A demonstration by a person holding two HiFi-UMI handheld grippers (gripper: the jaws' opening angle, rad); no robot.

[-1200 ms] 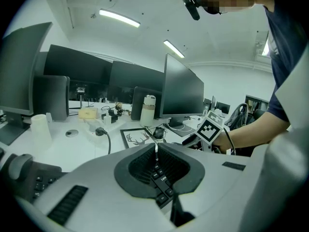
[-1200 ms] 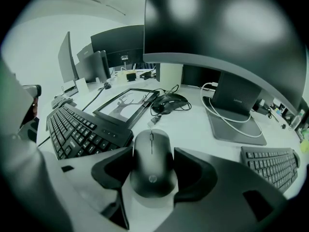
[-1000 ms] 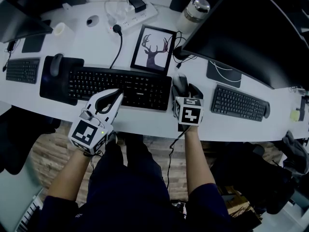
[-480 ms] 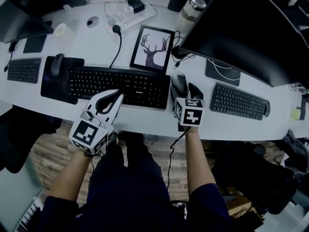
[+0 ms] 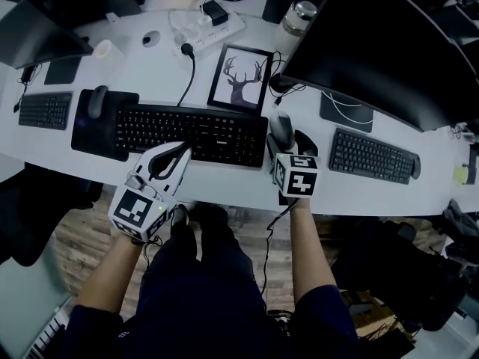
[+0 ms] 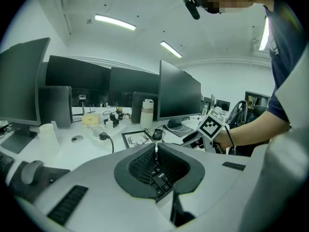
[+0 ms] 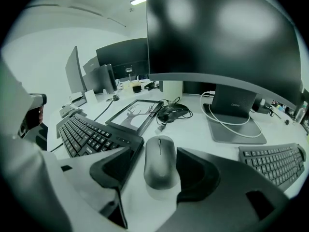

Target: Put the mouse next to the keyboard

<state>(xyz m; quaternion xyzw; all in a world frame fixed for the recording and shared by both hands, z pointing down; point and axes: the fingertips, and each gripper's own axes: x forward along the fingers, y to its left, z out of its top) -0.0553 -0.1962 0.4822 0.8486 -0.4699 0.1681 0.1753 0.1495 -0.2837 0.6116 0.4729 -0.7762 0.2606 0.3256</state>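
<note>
The grey mouse (image 5: 281,129) lies on the white desk, just off the right end of the black keyboard (image 5: 187,132). My right gripper (image 5: 284,143) stands open around the mouse (image 7: 160,159). Its dark pads (image 7: 115,164) flank the mouse's rear half without pressing it. The mouse rests flat on the desk, with the keyboard's corner (image 7: 104,138) close on its left. My left gripper (image 5: 182,150) hovers over the keyboard's front edge. It is shut with nothing in it, and the fingertips meet (image 6: 155,149) over the keys.
A framed deer picture (image 5: 241,78) stands behind the keyboard. A second keyboard (image 5: 370,156) and a large monitor (image 5: 389,43) are to the right. On the left are another mouse on a black pad (image 5: 97,101) and a small keyboard (image 5: 45,111). A flask (image 5: 297,19) and a power strip (image 5: 209,27) stand at the back.
The head view has shifted slightly. The mouse and both grippers keep their places, with the right jaws still around the mouse.
</note>
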